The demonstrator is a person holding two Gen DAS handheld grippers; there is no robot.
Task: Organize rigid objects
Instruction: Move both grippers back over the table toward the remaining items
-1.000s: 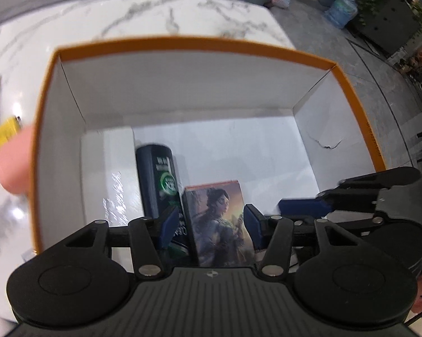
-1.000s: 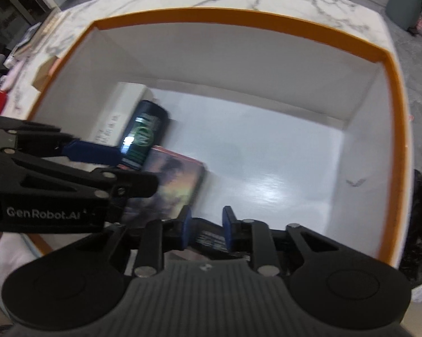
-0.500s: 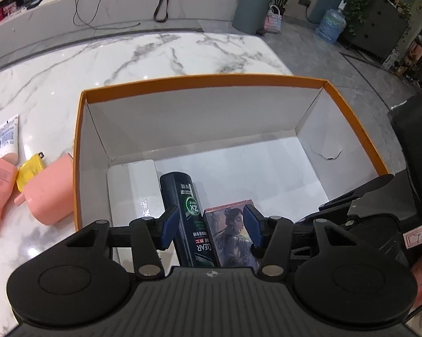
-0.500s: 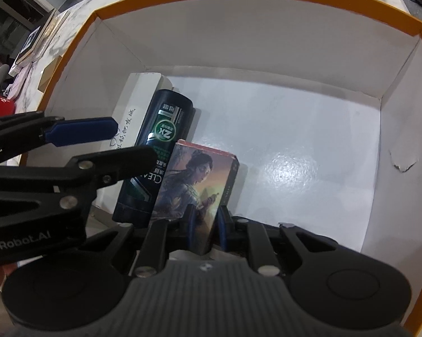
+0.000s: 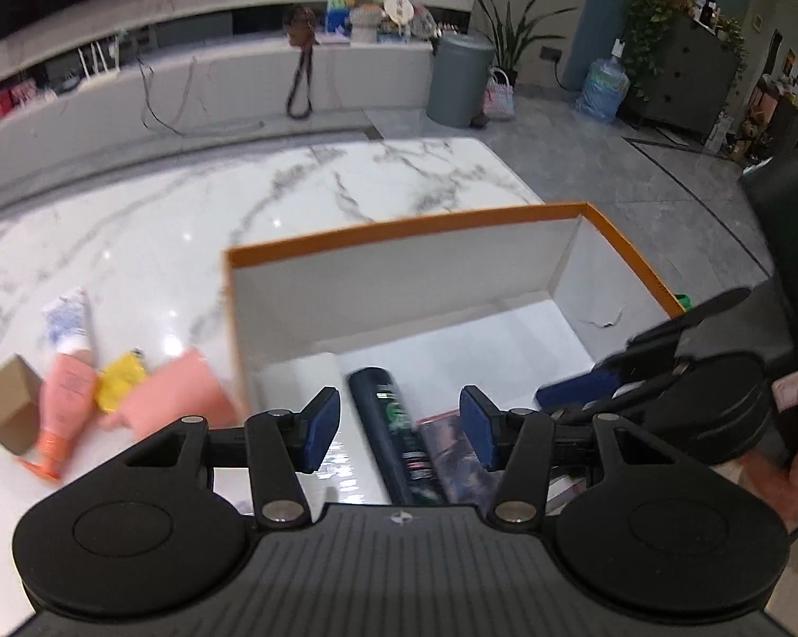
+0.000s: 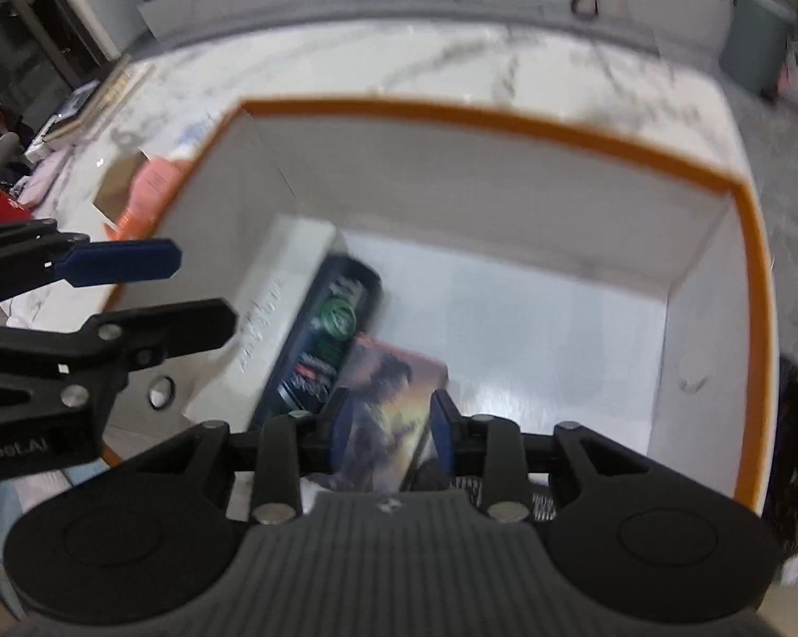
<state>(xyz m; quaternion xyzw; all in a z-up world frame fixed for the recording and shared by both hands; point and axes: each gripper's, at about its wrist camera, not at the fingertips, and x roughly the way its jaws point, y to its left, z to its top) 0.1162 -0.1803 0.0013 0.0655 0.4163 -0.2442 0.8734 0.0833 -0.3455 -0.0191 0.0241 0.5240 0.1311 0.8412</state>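
An orange-rimmed white box (image 5: pixel 399 233) (image 6: pixel 505 122) sits on the marble table. Inside lie a white carton (image 6: pixel 287 286), a dark bottle (image 5: pixel 393 435) (image 6: pixel 329 334) and a picture box (image 6: pixel 393 398) (image 5: pixel 452 451), side by side. My left gripper (image 5: pixel 399 424) is open and empty above the box's near edge. My right gripper (image 6: pixel 391 427) is open, with the picture box lying below between its pads. The left gripper also shows at the left of the right wrist view (image 6: pixel 149 286). The right gripper also shows at the right of the left wrist view (image 5: pixel 637 371).
Left of the box on the table lie a pink cup (image 5: pixel 176 393), a yellow item (image 5: pixel 120 387), a pink tube (image 5: pixel 64 409), a white tube (image 5: pixel 67 318) and a small brown box (image 5: pixel 11 409). A red mug (image 6: pixel 3 209) and books (image 6: pixel 96 101) sit far left.
Both grippers have pulled up and back from the box. The right gripper has opened, and the picture box it held now lies in the box.
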